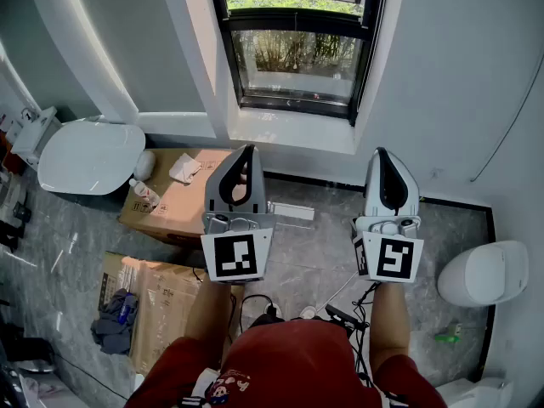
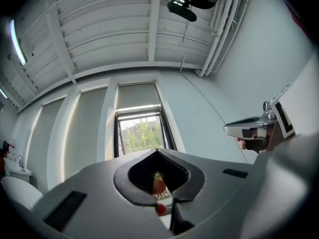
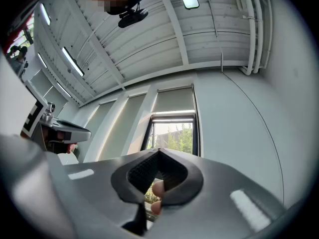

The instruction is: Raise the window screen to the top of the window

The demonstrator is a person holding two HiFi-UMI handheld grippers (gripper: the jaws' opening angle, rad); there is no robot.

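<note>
**Inspector:** What are the tongs doing?

**Assessor:** The left tongs [image 1: 246,150] and the right tongs [image 1: 380,153] are both sitting clenched, pads together and gripping nothing. They are pointing forward and somewhat upward, side by side.

**Inspector:** What is lying around them?

**Assessor:** A cardboard box [image 1: 170,201] is lying on the floor just left of and below the left tongs. Beyond the tips, between the two tongs, the white sill [image 1: 289,131] is running across. The window [image 1: 297,62] is standing above it, well apart from both tips.

**Inspector:** And the window screen?

**Assessor:** A pale panel, which I am taking for the window screen [image 2: 137,95], is sitting across the upper part of the opening, far ahead of and above both tongs. Below it the glass is showing trees. Whether a fine mesh is also covering that lower pane, I cannot tell.

**Inspector:** Progress?

**Assessor:** I am judging that nothing is being worked now, as neither pair of tongs is touching window or screen. If that panel is the screen, the raise is looking largely done, though the window's top edge is not showing clearly enough to confirm it. If not, the whole reach and lift is waiting.
</note>
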